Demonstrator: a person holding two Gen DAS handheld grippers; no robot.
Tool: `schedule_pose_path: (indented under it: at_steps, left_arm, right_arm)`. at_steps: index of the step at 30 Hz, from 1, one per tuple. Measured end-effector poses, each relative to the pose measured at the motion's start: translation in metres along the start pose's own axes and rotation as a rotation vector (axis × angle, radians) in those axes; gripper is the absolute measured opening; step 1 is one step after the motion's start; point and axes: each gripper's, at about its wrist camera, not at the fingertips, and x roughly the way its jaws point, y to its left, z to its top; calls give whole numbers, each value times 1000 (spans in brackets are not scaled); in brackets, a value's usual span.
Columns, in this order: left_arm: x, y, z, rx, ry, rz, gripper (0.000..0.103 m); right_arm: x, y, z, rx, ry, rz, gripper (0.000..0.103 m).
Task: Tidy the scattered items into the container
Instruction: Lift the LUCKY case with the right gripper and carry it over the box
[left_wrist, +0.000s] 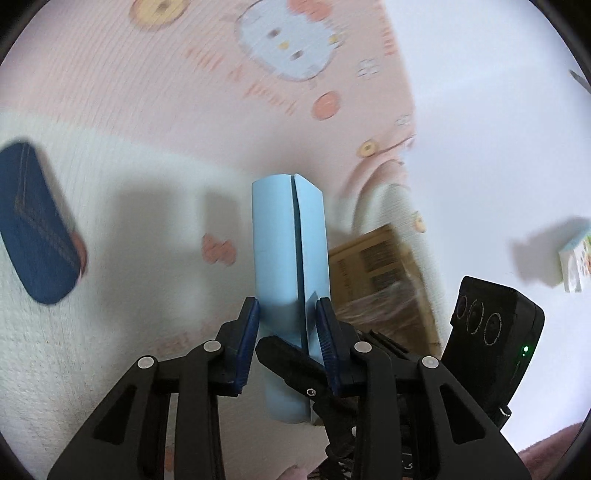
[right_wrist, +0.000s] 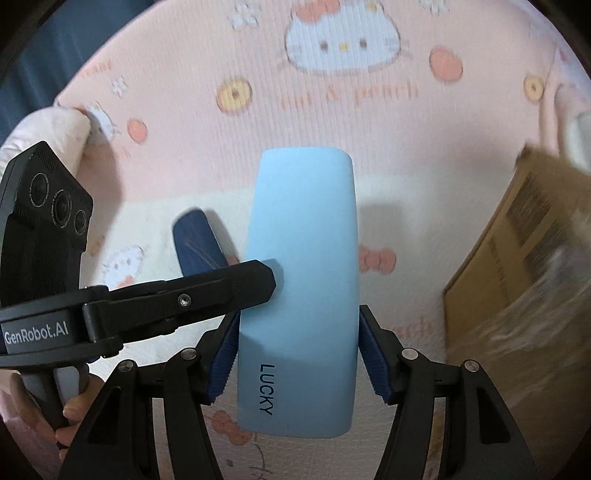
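a: status on the blue case (right_wrist: 299, 291)?

b: both grippers on it. right gripper (right_wrist: 297, 350) clamps its wide faces, pads pressed on both sides, jaws spread wide to fit. left gripper (left_wrist: 288, 325) comes in from 9 o'clock in the right wrist view and pinches the narrow edges across the seam, pads touching, jaws partly closed.

a: lid?

b: closed, seam only a thin slit (left wrist view, running 12 to 6). "lucky" printed on the face near the right gripper. contents hidden.

a: where's it sitting?

b: above the pink cartoon-cat bedspread (right_wrist: 332, 122), held between the two grippers, long axis pointing to 12 in both views.

a: the container?

b: cardboard box (right_wrist: 517, 266) at 3 o'clock in the right wrist view, at 4 o'clock just past the case in the left one. only the printed side and some clear wrap show, so can't tell what's inside.

a: other items?

b: denim pouch (left_wrist: 37, 229) at 9 o'clock on the spread, well apart from the box. small white printed box (left_wrist: 576, 258) at 3 o'clock in the left view. all blurred.
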Motion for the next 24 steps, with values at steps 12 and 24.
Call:
schedule_pose_path:
  at_steps: [12,24]
  left_arm:
    - [-26,-74,15,137,-87,-28,34]
    - [-14,-121,10,216,-73,-66,34]
  right_arm:
    - [-68,-3,27,-47,-104,-20,59]
    - [-114,-35,33,-45,-126,-55,59]
